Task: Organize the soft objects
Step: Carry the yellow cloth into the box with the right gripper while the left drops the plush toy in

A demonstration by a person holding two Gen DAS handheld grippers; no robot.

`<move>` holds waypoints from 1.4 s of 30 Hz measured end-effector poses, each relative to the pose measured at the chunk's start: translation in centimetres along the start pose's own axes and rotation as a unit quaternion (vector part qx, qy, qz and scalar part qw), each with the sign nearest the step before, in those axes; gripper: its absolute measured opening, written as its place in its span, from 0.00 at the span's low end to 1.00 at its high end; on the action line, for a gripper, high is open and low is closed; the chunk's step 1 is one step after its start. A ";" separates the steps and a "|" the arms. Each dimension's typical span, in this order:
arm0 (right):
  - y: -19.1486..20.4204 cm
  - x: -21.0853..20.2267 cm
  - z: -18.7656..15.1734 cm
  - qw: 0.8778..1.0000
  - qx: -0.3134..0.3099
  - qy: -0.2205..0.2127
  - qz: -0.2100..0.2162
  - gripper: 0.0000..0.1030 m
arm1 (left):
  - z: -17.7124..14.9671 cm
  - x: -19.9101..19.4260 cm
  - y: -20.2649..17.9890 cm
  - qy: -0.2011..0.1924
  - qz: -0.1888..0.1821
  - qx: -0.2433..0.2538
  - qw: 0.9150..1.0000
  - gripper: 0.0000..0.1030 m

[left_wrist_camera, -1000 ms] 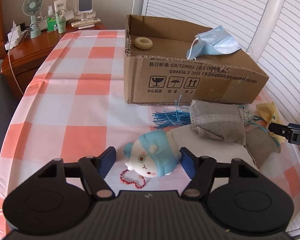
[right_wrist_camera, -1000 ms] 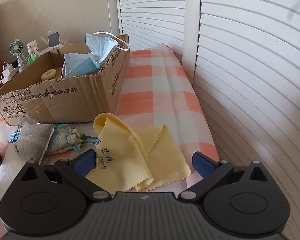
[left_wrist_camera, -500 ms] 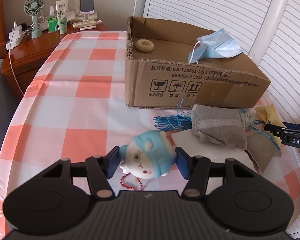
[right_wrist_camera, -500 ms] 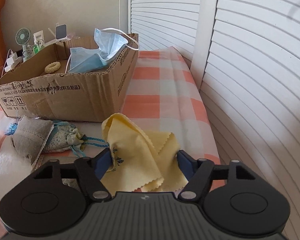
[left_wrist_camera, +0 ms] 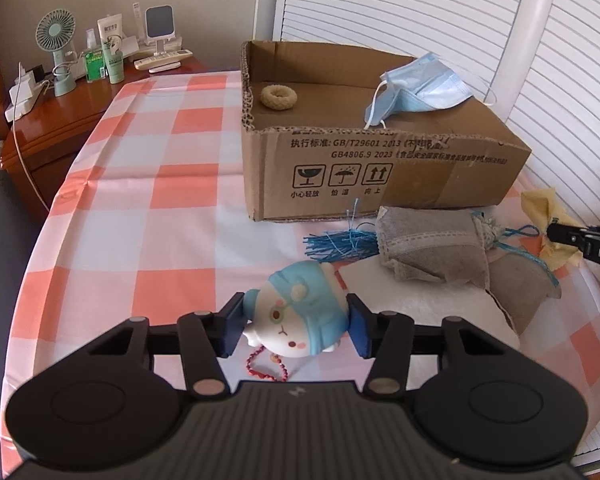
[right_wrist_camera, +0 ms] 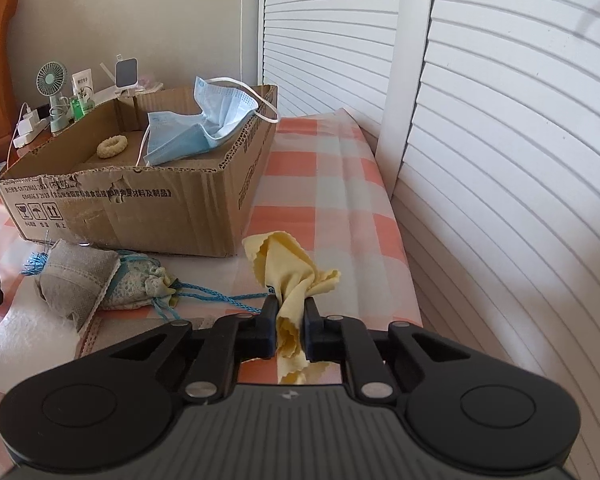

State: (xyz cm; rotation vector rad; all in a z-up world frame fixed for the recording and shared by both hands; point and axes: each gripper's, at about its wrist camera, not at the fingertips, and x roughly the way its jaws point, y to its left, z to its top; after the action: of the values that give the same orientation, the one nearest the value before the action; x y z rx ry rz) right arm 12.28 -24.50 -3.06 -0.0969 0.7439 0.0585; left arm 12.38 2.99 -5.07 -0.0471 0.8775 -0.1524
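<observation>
My left gripper (left_wrist_camera: pixel 298 322) is shut on a blue-and-white plush toy (left_wrist_camera: pixel 300 316) with a red bead chain, lifted slightly above the checked tablecloth. My right gripper (right_wrist_camera: pixel 291 312) is shut on a yellow cloth (right_wrist_camera: pixel 292 276), which bunches upward between the fingers. An open cardboard box (left_wrist_camera: pixel 380 168) stands behind, holding a blue face mask (left_wrist_camera: pixel 416 92) draped over its rim and a beige knitted ring (left_wrist_camera: pixel 278 97). The box (right_wrist_camera: pixel 140 204) also shows in the right wrist view. Grey fabric pouches (left_wrist_camera: pixel 432 246) with blue cords lie in front of the box.
A blue tassel (left_wrist_camera: pixel 336 240) lies by the pouches. A wooden side table (left_wrist_camera: pixel 60 96) at the far left carries a small fan, bottles and a remote. White louvred shutters (right_wrist_camera: pixel 500 160) run along the table's right edge.
Both grippers closed: the left onto the plush toy, the right onto the yellow cloth. Both objects have been raised a little off the table.
</observation>
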 end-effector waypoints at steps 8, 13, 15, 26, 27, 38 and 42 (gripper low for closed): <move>0.4 -3.3 0.8 0.999 -0.030 -0.030 -0.002 0.14 | 0.6 -2.6 -0.1 -0.011 -0.013 0.036 0.999 0.50; 0.9 -5.3 1.9 0.998 -0.044 -0.052 0.015 0.14 | 1.6 -4.2 -0.4 -0.017 -0.026 0.058 0.998 0.50; 1.2 -5.9 2.4 0.997 -0.051 -0.060 0.022 0.14 | 2.3 -4.8 -0.7 -0.024 -0.029 0.069 0.997 0.50; 3.8 -7.0 5.8 0.988 -0.098 -0.105 0.051 0.14 | 10.6 -4.0 -2.0 -0.084 -0.017 0.111 0.990 0.50; 3.9 -7.0 6.1 0.988 -0.099 -0.107 0.054 0.14 | 11.4 -3.3 -2.1 -0.083 -0.016 0.112 0.990 0.50; 5.5 -5.1 8.2 0.986 -0.114 -0.104 0.065 0.14 | 13.4 1.0 -1.4 -0.092 0.008 0.079 0.993 0.91; 6.0 -4.7 8.8 0.985 -0.118 -0.103 0.068 0.14 | 11.7 -1.0 -0.9 -0.092 0.009 0.067 0.994 0.91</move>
State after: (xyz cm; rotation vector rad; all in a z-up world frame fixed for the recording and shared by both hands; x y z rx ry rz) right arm 14.25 -17.62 6.18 -0.2632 0.5331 0.2828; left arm 20.64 2.03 3.22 0.0701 0.6828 -0.1871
